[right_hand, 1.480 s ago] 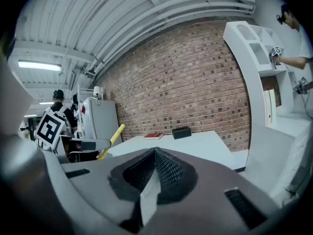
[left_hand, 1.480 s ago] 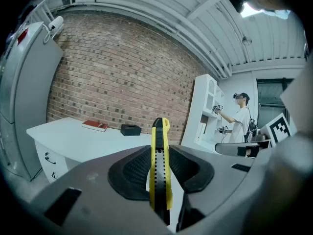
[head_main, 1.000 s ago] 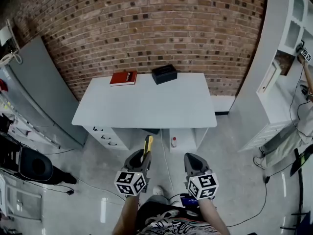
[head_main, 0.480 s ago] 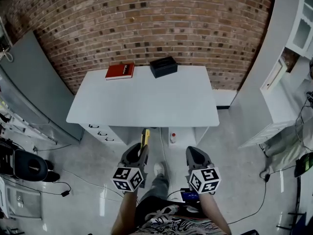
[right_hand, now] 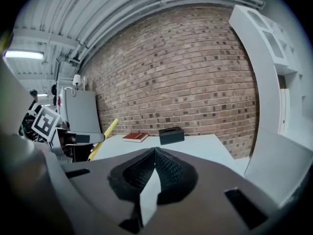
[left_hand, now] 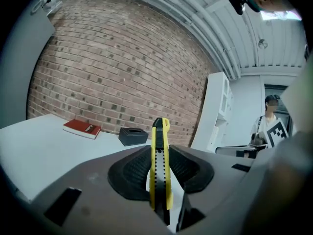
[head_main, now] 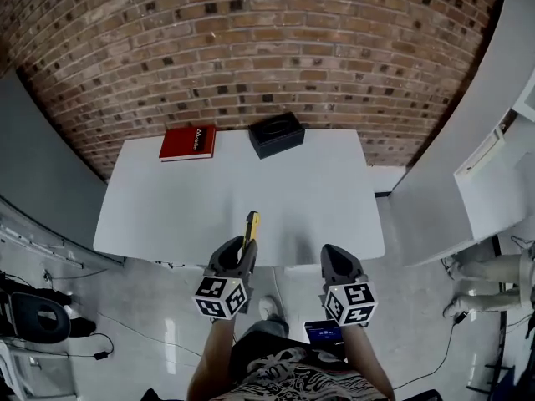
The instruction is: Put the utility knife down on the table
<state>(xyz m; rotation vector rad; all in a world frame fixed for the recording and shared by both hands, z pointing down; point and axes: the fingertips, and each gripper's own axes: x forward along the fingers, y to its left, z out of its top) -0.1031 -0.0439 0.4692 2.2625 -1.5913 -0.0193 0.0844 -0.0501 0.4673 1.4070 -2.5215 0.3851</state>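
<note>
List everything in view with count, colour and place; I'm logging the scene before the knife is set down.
table: 1, white, against the brick wall, in front of the person
book: 1, red, far left part of the tabletop
box: 1, black, far edge of the table, right of the book
utility knife: 1, yellow and black, tip over the table's near edge
brick wall: 1, red-brown, behind the table
shelving unit: 1, white, right of the table
left hand-held gripper: 1, grey, shut on the utility knife
right hand-held gripper: 1, grey, jaws together, nothing between them
</note>
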